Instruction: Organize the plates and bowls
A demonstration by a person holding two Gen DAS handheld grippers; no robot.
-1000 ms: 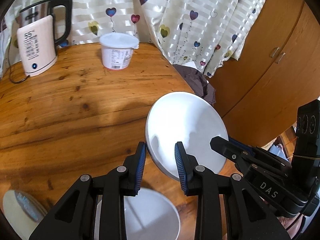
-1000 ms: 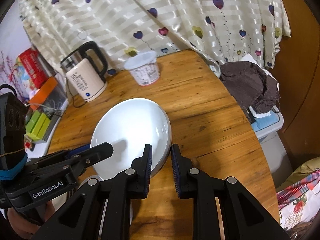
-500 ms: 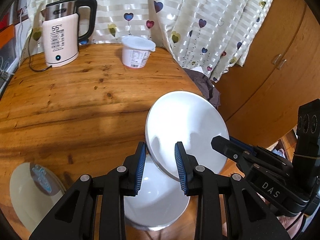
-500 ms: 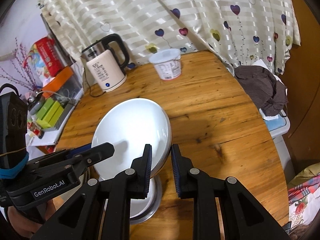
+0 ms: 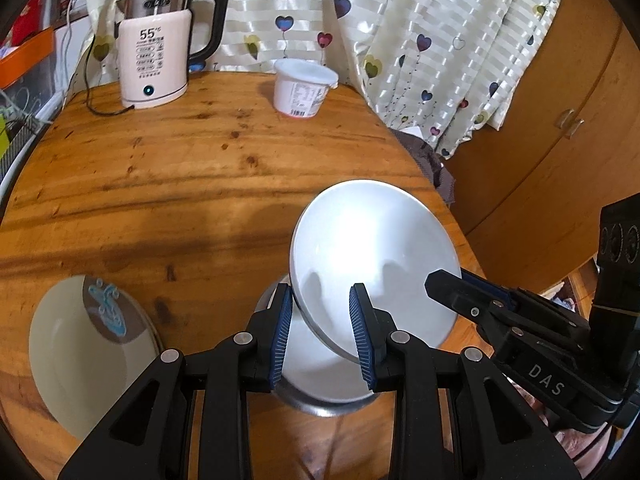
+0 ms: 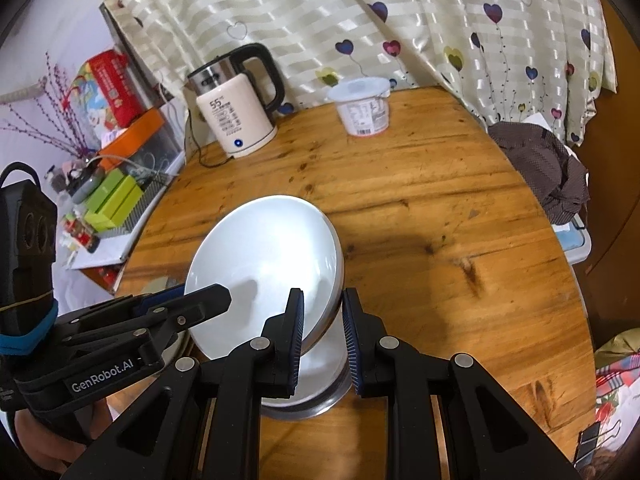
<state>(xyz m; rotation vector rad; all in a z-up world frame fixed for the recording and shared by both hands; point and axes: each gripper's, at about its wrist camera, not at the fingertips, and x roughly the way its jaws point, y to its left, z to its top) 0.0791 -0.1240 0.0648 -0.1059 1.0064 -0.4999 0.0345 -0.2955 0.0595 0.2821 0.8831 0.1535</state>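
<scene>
Both grippers hold one white bowl (image 5: 372,256) by opposite rims, tilted and lifted above the wooden table. My left gripper (image 5: 320,322) is shut on its near-left rim; my right gripper (image 6: 322,322) is shut on its right rim, and the bowl shows in the right wrist view (image 6: 264,260) too. Right below it a second white bowl (image 5: 320,380) sits on the table, also visible in the right wrist view (image 6: 316,376). A cream plate with a blue motif (image 5: 88,344) lies on the table to the left.
A pink electric kettle (image 5: 154,60) with its cord and a white lidded tub (image 5: 302,90) stand at the table's far side. A brown cloth (image 6: 548,168) lies on a bin beyond the right edge. Boxes and clutter (image 6: 108,200) sit left of the table.
Both grippers have drawn back toward me with the tilted bowl. The second bowl and the cream plate have come into fuller view beneath and to the left.
</scene>
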